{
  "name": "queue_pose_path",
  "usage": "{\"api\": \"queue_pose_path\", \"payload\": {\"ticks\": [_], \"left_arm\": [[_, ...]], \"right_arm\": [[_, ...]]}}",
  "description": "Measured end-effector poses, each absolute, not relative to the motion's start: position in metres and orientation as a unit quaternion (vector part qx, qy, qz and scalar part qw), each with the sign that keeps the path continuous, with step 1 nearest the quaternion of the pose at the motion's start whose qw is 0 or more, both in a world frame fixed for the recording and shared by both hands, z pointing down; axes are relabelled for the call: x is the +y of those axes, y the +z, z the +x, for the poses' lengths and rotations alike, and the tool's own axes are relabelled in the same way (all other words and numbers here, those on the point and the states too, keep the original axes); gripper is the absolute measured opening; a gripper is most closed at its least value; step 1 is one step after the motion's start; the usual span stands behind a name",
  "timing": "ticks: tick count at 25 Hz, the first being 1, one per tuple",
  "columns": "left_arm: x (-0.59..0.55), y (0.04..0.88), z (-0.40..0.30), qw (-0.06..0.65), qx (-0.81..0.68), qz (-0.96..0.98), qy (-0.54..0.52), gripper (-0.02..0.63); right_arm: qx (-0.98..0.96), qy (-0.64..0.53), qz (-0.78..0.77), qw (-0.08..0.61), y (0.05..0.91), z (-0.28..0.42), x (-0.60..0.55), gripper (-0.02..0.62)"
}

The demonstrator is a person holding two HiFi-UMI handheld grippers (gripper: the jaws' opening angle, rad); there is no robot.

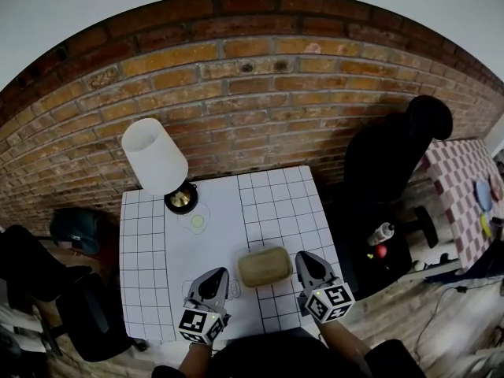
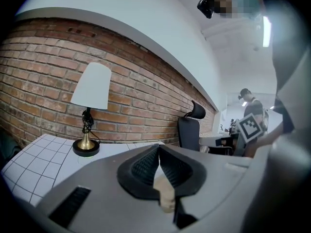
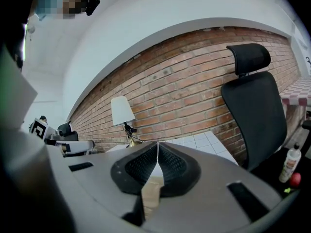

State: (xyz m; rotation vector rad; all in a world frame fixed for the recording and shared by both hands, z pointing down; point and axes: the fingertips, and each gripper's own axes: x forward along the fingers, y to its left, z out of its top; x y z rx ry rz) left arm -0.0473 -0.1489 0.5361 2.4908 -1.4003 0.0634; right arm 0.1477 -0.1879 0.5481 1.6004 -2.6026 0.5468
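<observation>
the tan rounded block (image 1: pixel 264 266) lies on the gridded table (image 1: pixel 142 242), just right of the left gripper (image 1: pixel 214 276) and just left of the right gripper (image 1: pixel 309 260). both grippers have their jaws pressed together and carry nothing. the block looks light and maybe a little soft, so i think the long sides near the middle are the best place to take it.

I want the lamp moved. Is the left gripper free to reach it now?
Probably yes: nothing tall stands on the table between the left gripper and the lamp, but its jaws are shut.
</observation>
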Motion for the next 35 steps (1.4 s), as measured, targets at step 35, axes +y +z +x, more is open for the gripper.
{"api": "queue_pose_path", "payload": {"ticks": [35], "left_arm": [[-0.155, 0.655, -0.011, 0.335, -0.460, 0.817, 0.092, 0.210]], "right_arm": [[-0.831, 0.292, 0.461, 0.110, 0.656, 0.134, -0.192, 0.141]]}}
